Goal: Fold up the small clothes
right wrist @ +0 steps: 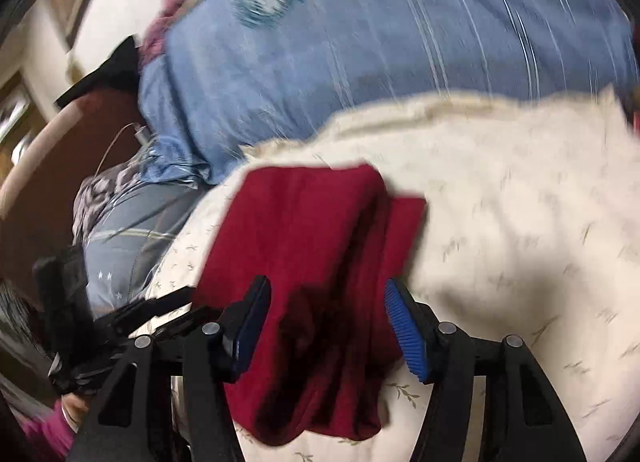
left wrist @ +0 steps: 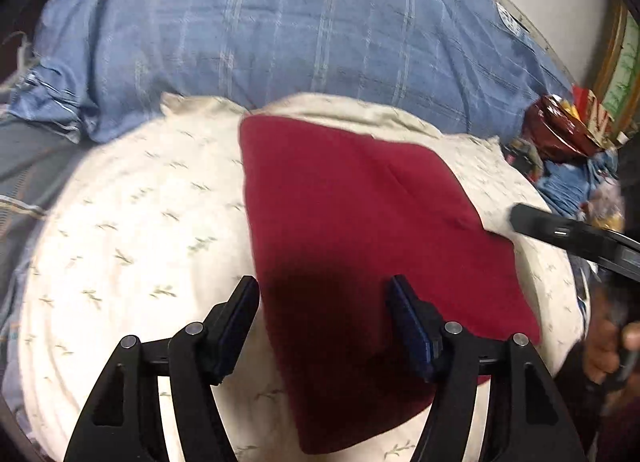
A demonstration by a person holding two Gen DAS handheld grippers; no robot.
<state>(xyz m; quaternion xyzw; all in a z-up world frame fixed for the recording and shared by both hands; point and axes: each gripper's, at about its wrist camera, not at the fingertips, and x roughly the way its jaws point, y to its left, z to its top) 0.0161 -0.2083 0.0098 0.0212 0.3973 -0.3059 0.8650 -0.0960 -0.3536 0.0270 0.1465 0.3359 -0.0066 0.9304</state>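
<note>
A dark red garment [left wrist: 360, 230] lies folded flat on a cream pillow with a leaf print [left wrist: 132, 230]. My left gripper [left wrist: 324, 290] is open just above its near edge, with nothing between the fingers. In the right wrist view the same red garment [right wrist: 304, 246] lies in a folded stack with a layered right edge. My right gripper [right wrist: 328, 294] is open over its near part, empty. The right gripper's finger [left wrist: 568, 232] also shows at the right of the left wrist view, beside the garment's right corner. The left gripper [right wrist: 156, 314] shows at the lower left of the right wrist view.
A blue checked blanket with a round emblem [left wrist: 288, 22] covers the bed behind the pillow. A pile of red and patterned items [left wrist: 564, 130] sits at the far right. A brown headboard or furniture edge [right wrist: 52, 166] stands at the left in the right wrist view.
</note>
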